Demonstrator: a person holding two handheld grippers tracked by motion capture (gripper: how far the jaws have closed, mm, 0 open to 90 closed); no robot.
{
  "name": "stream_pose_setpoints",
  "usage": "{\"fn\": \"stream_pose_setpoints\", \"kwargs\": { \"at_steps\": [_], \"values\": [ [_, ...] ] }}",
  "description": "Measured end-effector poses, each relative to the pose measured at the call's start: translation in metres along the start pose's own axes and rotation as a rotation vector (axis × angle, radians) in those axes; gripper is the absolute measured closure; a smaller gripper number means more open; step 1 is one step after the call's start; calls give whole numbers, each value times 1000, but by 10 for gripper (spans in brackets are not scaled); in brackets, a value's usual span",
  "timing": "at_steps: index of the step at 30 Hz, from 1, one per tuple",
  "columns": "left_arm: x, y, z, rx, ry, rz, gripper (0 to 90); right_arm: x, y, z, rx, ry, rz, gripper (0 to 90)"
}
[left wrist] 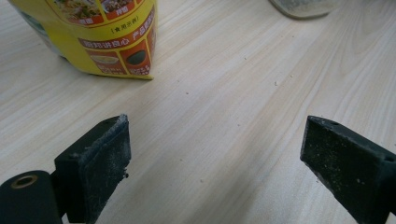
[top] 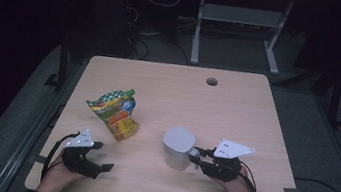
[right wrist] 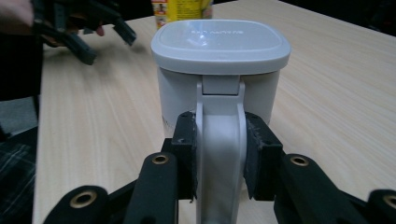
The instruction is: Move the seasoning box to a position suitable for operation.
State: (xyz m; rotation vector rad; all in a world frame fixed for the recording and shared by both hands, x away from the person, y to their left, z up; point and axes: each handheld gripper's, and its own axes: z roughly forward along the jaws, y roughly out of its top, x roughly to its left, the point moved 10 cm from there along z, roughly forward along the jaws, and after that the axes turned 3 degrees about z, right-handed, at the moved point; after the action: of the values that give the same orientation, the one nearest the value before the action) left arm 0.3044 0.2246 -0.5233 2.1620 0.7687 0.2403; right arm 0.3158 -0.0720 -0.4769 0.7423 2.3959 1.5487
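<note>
Fingers (left wrist: 98, 154) of the left gripper (top: 98, 162) stand wide apart with nothing between them, resting low over the near-left part of the tabletop (top: 237, 110). From the left gripper view they point across bare wood toward the foot of the yellow snack bag (top: 114, 112), which lies well short of them — so this hand looks parked and ready rather than busy, perhaps waiting to steady or fetch the bag.

Further right, near the middle of the tabletop's front half, stands the grey lidded jug (top: 178, 147), upright, its flat lid (right wrist: 219, 44) seated square on top. Its handle (right wrist: 219, 140) faces the person's right side, which is why the right gripper (top: 196, 158) comes at it level from that side. In the right gripper view the two black fingers (right wrist: 184, 154) sit on either flank of the handle strap, closed to a narrow gap with the pads against the plastic — a grip on the handle, by the look of it, though how firmly they press is hard to judge in this dim light. Taking the handle rather than the wide body makes sense: the body would be too broad for the fingers, and the strap gives a flat purchase for sliding or lifting the jug without tipping it.

The bag and the jug stand apart, not touching.
</note>
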Motion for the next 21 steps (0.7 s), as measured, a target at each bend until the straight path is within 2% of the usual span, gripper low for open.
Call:
{"fn": "stream_pose_setpoints", "kwargs": {
  "at_steps": [7, 17, 18, 21],
  "values": [
    [0, 0, 0, 5, -1, 3, 81, 8, -3, 5, 10, 44, -23, 683],
    [-2, -1, 2, 11, -8, 8, 81, 8, -8, 9, 25, 43, -39, 674],
    [-2, -1, 2, 11, -8, 7, 81, 7, -7, 8, 23, 34, -34, 602],
    [-2, -1, 1, 5, -6, -2, 81, 5, -6, 6, 17, 32, -20, 566]
  ]
}}
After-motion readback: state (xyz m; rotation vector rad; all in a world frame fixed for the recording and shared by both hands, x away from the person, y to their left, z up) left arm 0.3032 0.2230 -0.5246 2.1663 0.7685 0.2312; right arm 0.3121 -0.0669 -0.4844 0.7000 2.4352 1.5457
